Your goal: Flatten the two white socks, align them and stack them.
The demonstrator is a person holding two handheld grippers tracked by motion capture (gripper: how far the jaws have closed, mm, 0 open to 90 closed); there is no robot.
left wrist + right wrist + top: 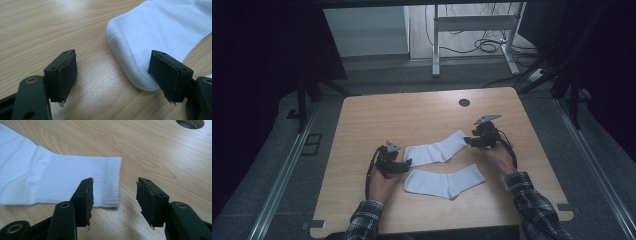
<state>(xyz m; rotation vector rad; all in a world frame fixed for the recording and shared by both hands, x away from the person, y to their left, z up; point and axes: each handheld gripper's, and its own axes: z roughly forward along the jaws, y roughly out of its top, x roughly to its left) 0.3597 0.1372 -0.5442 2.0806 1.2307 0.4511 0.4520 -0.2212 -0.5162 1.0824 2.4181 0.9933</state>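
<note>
Two white socks lie flat on the wooden table [412, 115], the farther sock [437, 150] slanting up to the right and the nearer sock [444, 181] below it. My left gripper [407, 165] rests low at the farther sock's toe end. In the left gripper view the gripper [112, 75] is open, and the sock toe [160, 32] lies against the right-hand jaw, unpinched. My right gripper [468, 140] is at the same sock's cuff. In the right gripper view it [115, 197] is open, the ribbed cuff [62, 177] reaching just past the left-hand jaw, with bare wood in the rest of the gap.
A round cable hole [464, 102] sits in the table top behind the right gripper, and shows again as a cable hole [190, 123] in the right gripper view. A metal desk frame [472, 30] with cables stands on the floor beyond the table. Dark curtains flank both sides.
</note>
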